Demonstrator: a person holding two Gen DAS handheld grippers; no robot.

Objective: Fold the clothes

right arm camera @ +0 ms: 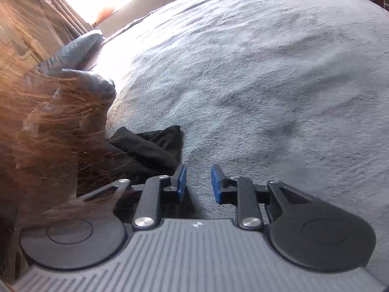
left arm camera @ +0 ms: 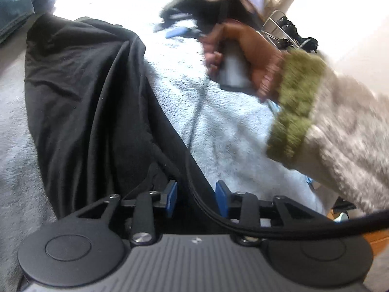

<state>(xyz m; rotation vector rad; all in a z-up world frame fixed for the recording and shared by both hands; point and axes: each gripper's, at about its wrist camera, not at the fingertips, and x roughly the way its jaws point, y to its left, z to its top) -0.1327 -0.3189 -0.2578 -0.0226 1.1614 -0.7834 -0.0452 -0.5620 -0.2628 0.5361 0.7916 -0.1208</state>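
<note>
Left gripper (left arm camera: 196, 198) sits low over the black garment (left arm camera: 92, 102), blue pads (left arm camera: 172, 196) spread apart with dark fabric and a black cable (left arm camera: 243, 228) running through the gap between them. The pads are parted, not pinched on the cloth, though folds of it lie right up against the left one. The garment is spread in loose ridges across the grey fleece blanket (left arm camera: 231, 133), stretching from the gripper's nose away toward the top left of the left wrist view, where a blue-grey folded item (left arm camera: 14, 12) sits at the edge.

Over on the right of that same view, the person's right hand (left arm camera: 243, 58) wraps a grey handle, a green knitted cuff (left arm camera: 296, 104) at the wrist and a pale fuzzy sleeve (left arm camera: 352, 146) behind it (all rather blurred). Above the hand is the right gripper's dark body, too smeared to read from here.

The right wrist view settles it: the right gripper (right arm camera: 198, 182) is released, blue pads wide apart, with nothing but blanket (right arm camera: 267, 85) between them. A corner of the black garment (right arm camera: 150, 148) lies just left of its left finger, close beside it but not gripped. Strands of reddish-brown hair (right arm camera: 36, 121) hang across the left side of the lens, partly veiling a blue-grey piece of clothing (right arm camera: 80, 48) at the blanket's far edge.
</note>
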